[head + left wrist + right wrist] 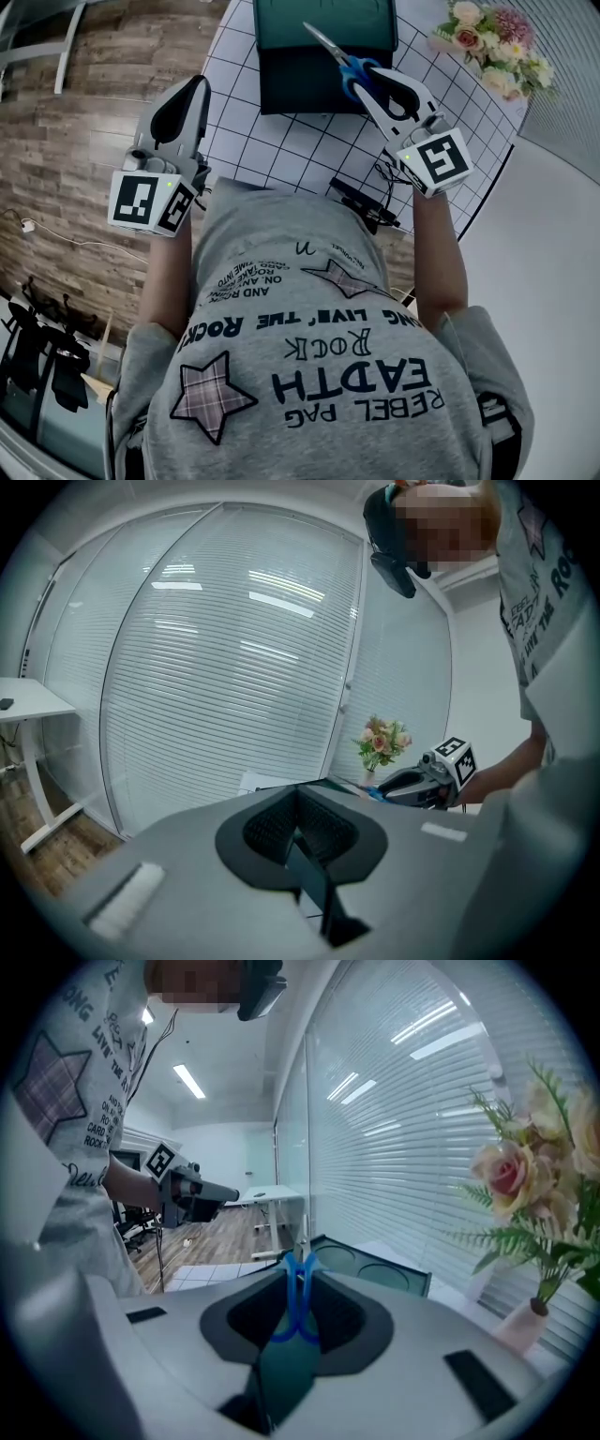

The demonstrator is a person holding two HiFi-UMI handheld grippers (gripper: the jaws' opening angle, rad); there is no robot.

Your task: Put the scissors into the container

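Blue-handled scissors [349, 62] hang above the table, my right gripper [369, 82] shut on their handles. Their blades point up and left over the dark green container [281, 86], which stands at the far side of the table. In the right gripper view the blue handles [298, 1290] sit between the jaws, with the blade tip rising over the container [377, 1265] beyond. My left gripper [198, 84] is held beyond the table's left edge with its jaws together and nothing in them. From the left gripper view the right gripper [424, 784] shows far off.
A white cloth with a black grid [309, 150] covers the round table. A vase of flowers [492, 47] stands at its far right, close to the right gripper. A black cable [367, 204] lies at the near edge. Wooden floor [56, 159] lies left.
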